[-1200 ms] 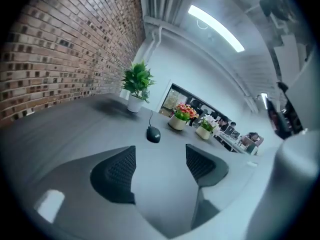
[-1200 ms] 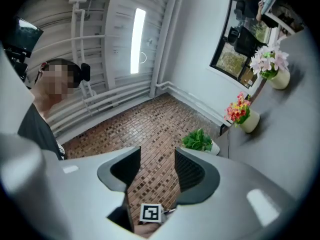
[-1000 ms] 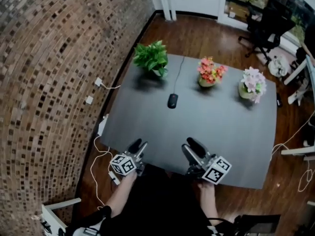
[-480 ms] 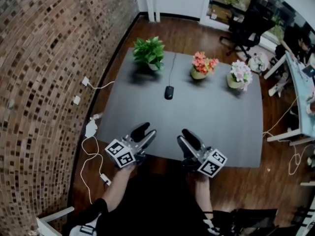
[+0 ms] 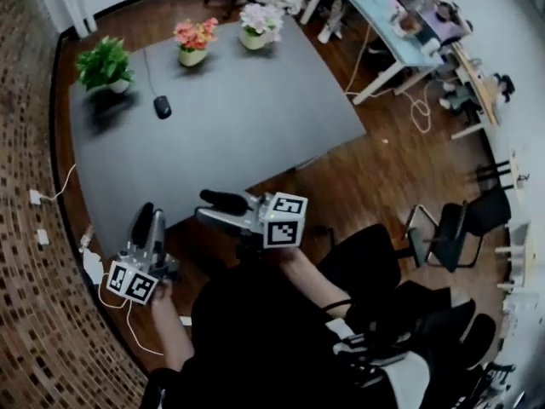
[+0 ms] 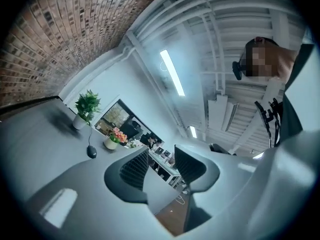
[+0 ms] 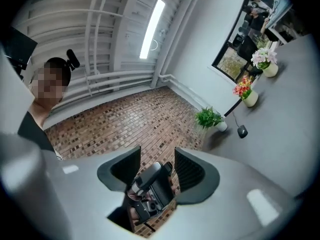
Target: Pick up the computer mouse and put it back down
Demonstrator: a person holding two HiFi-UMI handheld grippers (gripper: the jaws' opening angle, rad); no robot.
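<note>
The black computer mouse (image 5: 162, 106) lies on the grey table (image 5: 255, 118), its cable running back between the pots; it is also small in the left gripper view as the mouse (image 6: 91, 152) and in the right gripper view as the mouse (image 7: 242, 131). My left gripper (image 5: 149, 216) hangs off the table's near corner, far from the mouse, jaws drawn together on nothing (image 6: 161, 156). My right gripper (image 5: 209, 204) is raised beside it and points left, jaws a little apart and empty (image 7: 157, 156). Beyond those jaws the left gripper (image 7: 150, 184) shows.
A green plant (image 5: 104, 62), orange-pink flowers (image 5: 194, 37) and pale flowers (image 5: 260, 20) stand along the table's far edge. A desk (image 5: 383, 24) and black chairs (image 5: 451, 228) are at the right. A brick wall (image 5: 25, 313) runs along the left.
Both grippers lifted away from the table's front edge and now hang beside it. The left jaws came together. The right gripper swung to point left. The head view turned.
</note>
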